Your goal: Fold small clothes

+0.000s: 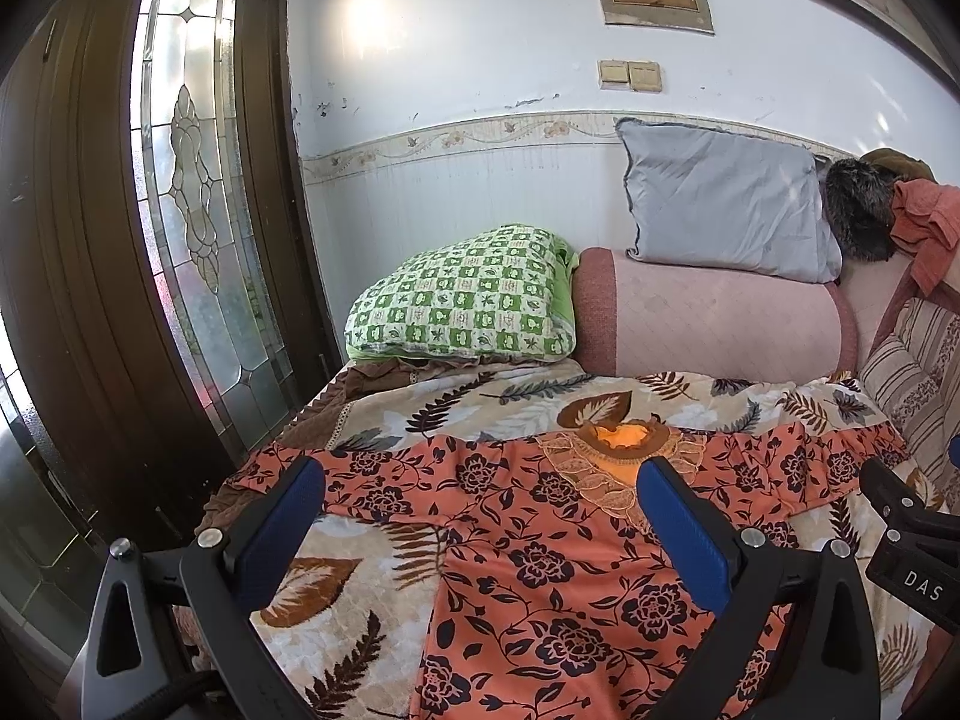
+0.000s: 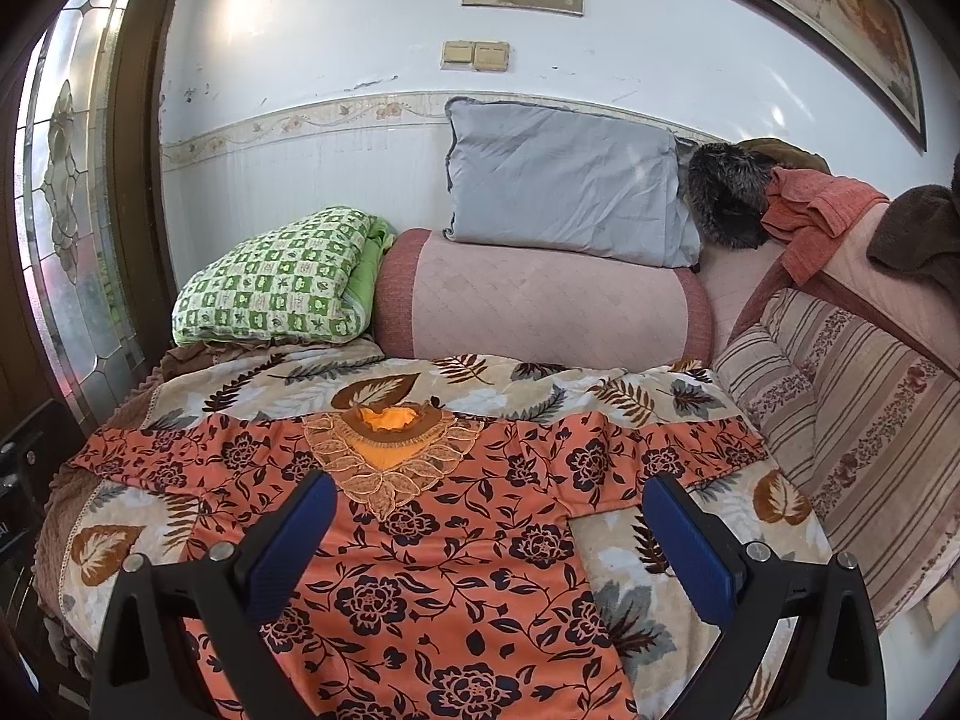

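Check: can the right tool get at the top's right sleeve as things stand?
Probably yes. The right tool is open above the top, and the right sleeve lies flat on the blanket just ahead of it, with nothing on it.

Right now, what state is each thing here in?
Orange floral top: spread flat, unfolded, sleeves out.
Left gripper: open, empty, above the top.
Right gripper: open, empty, above the top.
Leaf-print blanket: spread under the top.
Green checked quilt: folded.
Grey pillow: leaning on the wall.
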Demonstrator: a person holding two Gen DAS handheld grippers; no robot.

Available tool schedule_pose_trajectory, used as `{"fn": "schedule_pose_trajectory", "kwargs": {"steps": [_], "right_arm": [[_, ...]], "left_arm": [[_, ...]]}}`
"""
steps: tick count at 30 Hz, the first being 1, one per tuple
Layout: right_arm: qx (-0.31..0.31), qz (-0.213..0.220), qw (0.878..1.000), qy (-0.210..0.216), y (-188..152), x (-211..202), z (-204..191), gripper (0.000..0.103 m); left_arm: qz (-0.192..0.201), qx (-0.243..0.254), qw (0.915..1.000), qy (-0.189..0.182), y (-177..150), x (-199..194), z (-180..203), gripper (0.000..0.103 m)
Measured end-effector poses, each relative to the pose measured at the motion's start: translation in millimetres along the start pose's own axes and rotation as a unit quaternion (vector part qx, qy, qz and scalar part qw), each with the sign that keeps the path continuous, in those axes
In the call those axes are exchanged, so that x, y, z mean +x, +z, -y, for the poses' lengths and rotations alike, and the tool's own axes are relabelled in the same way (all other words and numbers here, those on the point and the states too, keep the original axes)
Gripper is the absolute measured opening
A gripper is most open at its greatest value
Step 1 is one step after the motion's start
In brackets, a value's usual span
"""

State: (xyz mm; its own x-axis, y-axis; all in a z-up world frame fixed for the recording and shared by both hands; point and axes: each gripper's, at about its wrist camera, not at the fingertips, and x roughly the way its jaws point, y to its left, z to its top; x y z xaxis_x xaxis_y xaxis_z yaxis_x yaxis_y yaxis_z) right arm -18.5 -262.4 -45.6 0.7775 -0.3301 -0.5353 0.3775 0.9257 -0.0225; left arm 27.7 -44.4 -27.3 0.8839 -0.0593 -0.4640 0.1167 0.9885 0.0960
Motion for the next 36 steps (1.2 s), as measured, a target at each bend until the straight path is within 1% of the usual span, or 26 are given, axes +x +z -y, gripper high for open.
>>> {"fn": "schedule_pose_trajectory", "kwargs": {"steps": [16,28,32,35,36], "right_arm": [[-0.009,-0.027,1.000,0.003,-7.0,32.0,-8.3,0.103],[-0.001,-0.043,0.999,-0.002,-11.6,58.1,3.7,0.103],[0.002,-0.048,0.999,-0.005,-13.4,69.2,10.1,0.103],[0.002,-0.053,0.999,-0.009,-14.2,81.4,15.8,0.103],[0.002,-0.056,0.998,-0.011,-14.4,86.7,18.1,0.103]], "left_arm": [[-0.029,0.014,0.9995,-0.004,-8.1,34.3,11.4,0.103],[-0.048,0.044,0.9976,-0.021,-10.4,59.8,44.0,0.103],[-0.064,0.055,0.9960,-0.032,-12.2,79.5,59.6,0.103],[-0.086,0.064,0.9935,-0.038,-17.0,105.8,74.0,0.103],[-0.102,0.066,0.9915,-0.047,-20.1,119.1,79.3,0.103]]}}
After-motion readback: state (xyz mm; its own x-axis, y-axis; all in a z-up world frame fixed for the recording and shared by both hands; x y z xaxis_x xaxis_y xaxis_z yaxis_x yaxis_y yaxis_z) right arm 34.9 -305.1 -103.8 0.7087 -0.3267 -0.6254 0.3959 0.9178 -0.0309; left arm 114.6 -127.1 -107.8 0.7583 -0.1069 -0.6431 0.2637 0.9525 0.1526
